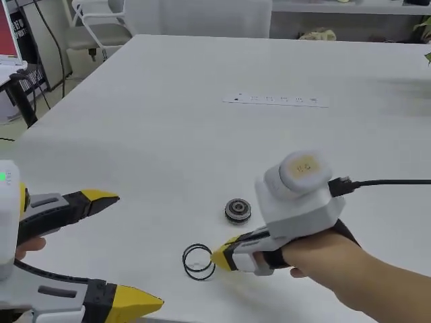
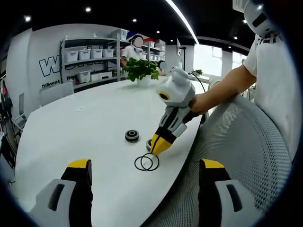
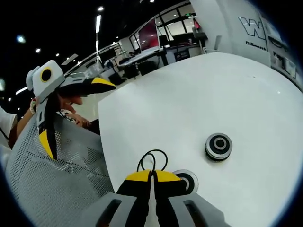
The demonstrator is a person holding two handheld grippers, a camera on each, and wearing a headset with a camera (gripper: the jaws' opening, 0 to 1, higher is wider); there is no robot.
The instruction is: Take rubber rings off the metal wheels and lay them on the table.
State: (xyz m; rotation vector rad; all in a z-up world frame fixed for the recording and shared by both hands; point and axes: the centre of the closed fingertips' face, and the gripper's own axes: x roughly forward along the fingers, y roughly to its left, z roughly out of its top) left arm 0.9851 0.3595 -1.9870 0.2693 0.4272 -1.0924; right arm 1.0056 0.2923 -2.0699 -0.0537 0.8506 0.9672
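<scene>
Seemingly the laying-down step is at its close: two rings (image 1: 197, 261) are seen flat on the table (image 1: 202, 121), overlapping each other and off any wheel. The right gripper (image 3: 151, 176) is held low with its tip at the rings' near edge and its jaws pressed together. Whether a ring's edge is nipped between them cannot be told, as that spot is hidden by the tip. One wheel (image 1: 237, 210) stands on the table near the rings but apart from them. A second wheel (image 3: 188, 179) is seen in the right gripper view just beside the jaws, partly hidden. Whether either wheel carries a further ring cannot be made out, though their rims look dark. The left gripper (image 1: 138, 250) is held back near the table's edge, jaws wide apart, with nothing between them.

For the next move, the right gripper's tip would need to be lifted clear without the light rings being dragged. If a ring is left on a wheel, that wheel would likely need to be steadied by one gripper while the rubber is hooked and rolled off the rim by the other, then set down beside the two
</scene>
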